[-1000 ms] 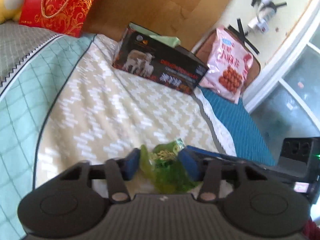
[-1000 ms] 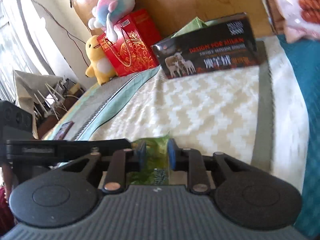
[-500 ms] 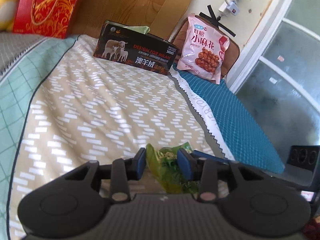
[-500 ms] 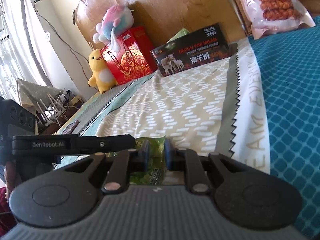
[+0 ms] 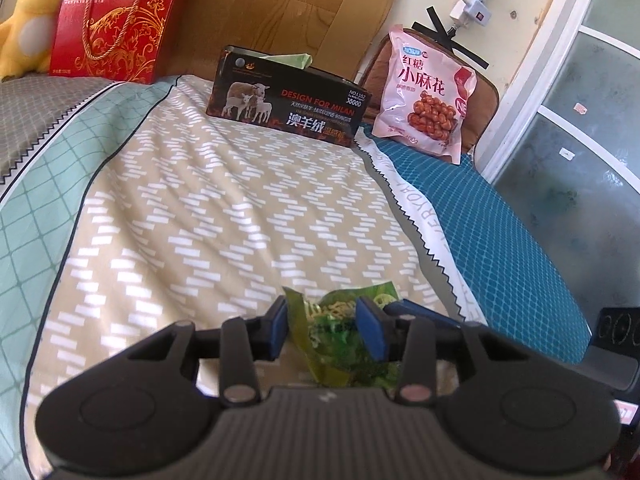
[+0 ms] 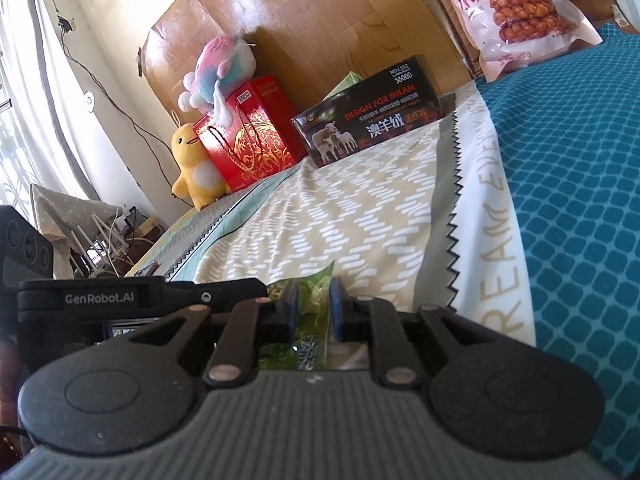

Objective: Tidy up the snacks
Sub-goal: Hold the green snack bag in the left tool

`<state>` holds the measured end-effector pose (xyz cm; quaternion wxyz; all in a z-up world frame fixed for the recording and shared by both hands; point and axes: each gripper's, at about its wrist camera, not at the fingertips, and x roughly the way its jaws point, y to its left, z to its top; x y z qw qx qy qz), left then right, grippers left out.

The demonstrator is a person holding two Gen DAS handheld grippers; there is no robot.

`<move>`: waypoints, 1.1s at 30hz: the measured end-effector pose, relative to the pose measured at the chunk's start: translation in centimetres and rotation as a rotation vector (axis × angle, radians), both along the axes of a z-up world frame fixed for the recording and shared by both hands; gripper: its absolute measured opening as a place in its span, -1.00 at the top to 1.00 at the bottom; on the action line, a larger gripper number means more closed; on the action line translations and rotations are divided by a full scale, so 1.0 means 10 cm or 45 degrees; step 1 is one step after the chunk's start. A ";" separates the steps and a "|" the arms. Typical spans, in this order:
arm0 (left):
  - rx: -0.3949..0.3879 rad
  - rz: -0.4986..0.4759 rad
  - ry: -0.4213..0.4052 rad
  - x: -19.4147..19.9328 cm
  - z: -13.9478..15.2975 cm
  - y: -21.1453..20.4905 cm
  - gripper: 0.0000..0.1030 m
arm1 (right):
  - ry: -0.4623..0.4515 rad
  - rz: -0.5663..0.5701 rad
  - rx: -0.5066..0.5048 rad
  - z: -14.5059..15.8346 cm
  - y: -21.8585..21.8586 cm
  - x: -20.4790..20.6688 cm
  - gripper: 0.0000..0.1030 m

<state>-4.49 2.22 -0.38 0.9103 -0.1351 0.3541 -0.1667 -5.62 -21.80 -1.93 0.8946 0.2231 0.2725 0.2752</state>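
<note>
Gripping green packet point(image 5: 340, 332) point(image 6: 314, 300) from both sides, low over bed point(image 5: 224, 208) near its foot. Right gripper point(image 6: 313, 306) fingers pinched nearly closed on packet. Left gripper point(image 5: 326, 330) fingers set wider, pads against crumpled packet. Black box point(image 5: 288, 104) stands far up bed by headboard; pink bag point(image 5: 426, 92) leans right of it; red gift bag point(image 5: 116, 20) left.

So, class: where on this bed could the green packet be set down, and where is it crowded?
Free: the beige zigzag stretch between the grippers and the black box; also the teal strip below the pink bag. Crowded: the headboard end, with the red box and yellow toy.
</note>
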 end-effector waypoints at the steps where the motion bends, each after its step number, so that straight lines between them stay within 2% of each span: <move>1: -0.001 0.001 0.000 -0.01 0.00 0.00 0.27 | 0.003 -0.005 0.004 0.00 0.00 -0.01 0.61; 13: 0.014 0.005 -0.004 -0.05 0.00 -0.01 0.26 | 0.023 -0.031 0.045 -0.01 -0.01 -0.09 0.61; 33: 0.030 -0.015 -0.032 -0.08 -0.01 -0.05 0.10 | 0.024 -0.035 0.100 -0.03 -0.03 -0.15 0.61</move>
